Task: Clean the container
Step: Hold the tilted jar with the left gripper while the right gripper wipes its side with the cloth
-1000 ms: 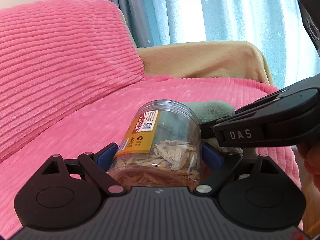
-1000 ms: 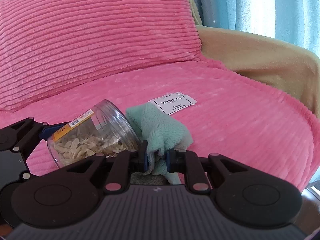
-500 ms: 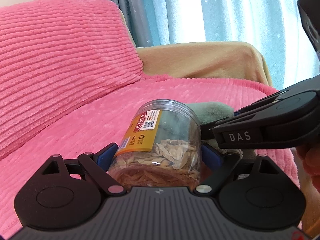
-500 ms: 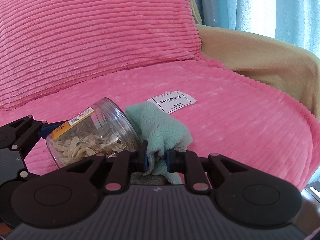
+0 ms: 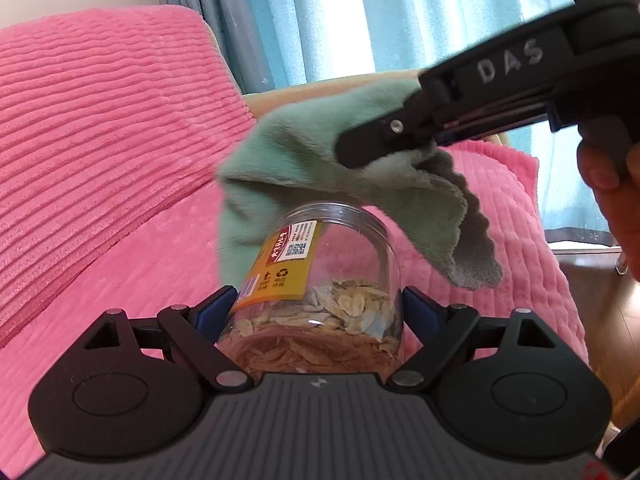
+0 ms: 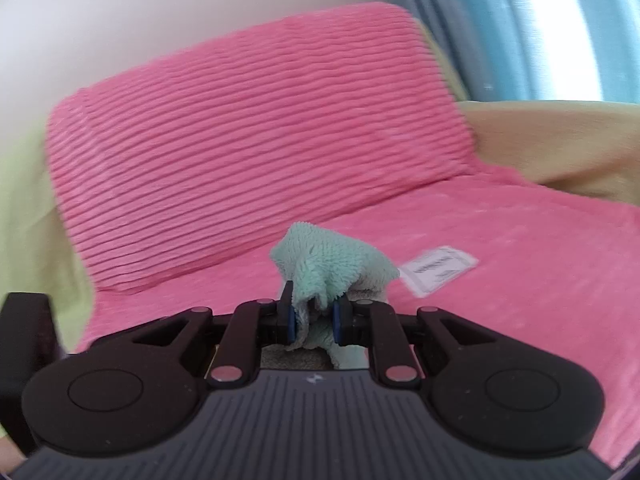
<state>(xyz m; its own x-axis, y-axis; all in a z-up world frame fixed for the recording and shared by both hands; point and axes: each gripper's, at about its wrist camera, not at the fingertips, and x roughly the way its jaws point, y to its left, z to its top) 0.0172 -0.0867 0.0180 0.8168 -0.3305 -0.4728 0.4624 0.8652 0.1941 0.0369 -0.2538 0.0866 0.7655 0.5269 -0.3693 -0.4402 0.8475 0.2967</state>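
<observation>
Container [image 5: 320,280] clamped in left claw [image 5: 316,308]; right claw [image 6: 313,316] pinching cloth [image 5: 320,152], seemingly above it.

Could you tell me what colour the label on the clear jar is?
The label is orange-yellow with a white barcode patch, clearest in the left wrist view.

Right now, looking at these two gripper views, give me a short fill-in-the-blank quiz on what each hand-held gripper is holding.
1. The left hand-held gripper is shut on a clear plastic ____.
2. The right hand-held gripper pinches a ____ cloth.
3. The jar carries an ____ label.
4. In the left wrist view the cloth hangs ____ the jar.

Missing words: jar; green; orange; above
</observation>
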